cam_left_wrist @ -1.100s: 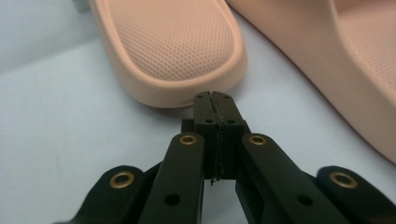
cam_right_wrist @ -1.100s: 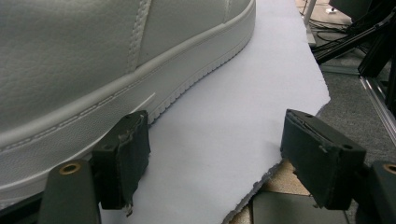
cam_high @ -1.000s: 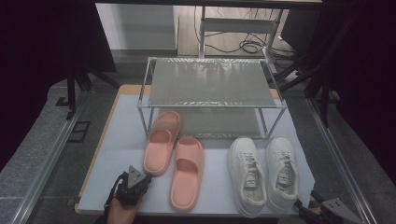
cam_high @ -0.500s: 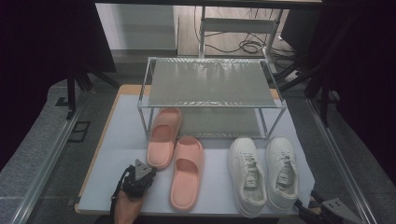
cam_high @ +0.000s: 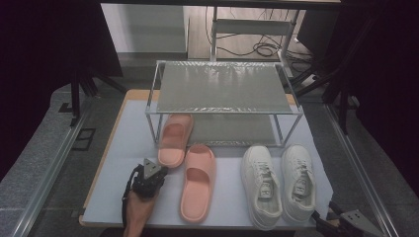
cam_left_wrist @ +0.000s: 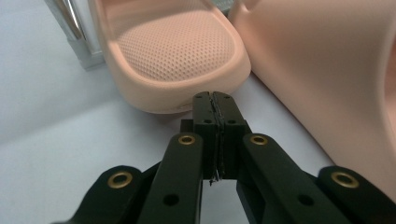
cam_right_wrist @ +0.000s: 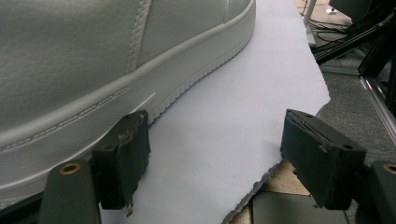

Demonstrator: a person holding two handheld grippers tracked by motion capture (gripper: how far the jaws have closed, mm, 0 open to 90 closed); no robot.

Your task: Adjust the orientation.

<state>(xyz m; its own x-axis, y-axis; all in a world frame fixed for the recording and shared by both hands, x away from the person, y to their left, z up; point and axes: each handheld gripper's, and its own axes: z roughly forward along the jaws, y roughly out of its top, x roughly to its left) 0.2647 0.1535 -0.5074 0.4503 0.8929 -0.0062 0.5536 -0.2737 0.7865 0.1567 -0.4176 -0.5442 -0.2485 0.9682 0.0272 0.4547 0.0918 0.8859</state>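
Two pink slippers [cam_left_wrist: 177, 60] lie just ahead of our left gripper [cam_left_wrist: 215, 100], jaws pressed together, empty, nudging one heel; right gripper [cam_right_wrist: 215, 163] gapes empty beside the sneaker [cam_right_wrist: 93, 70].

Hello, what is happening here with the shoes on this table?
A person works at a table with a gripper in each hand. The left gripper, jaws shut and empty, points at the heel of the rear pink slipper, which lies partly under a metal shoe rack. The right gripper is open at the table's near right corner, beside a white sneaker. No shoe is on the rack's top shelf yet.
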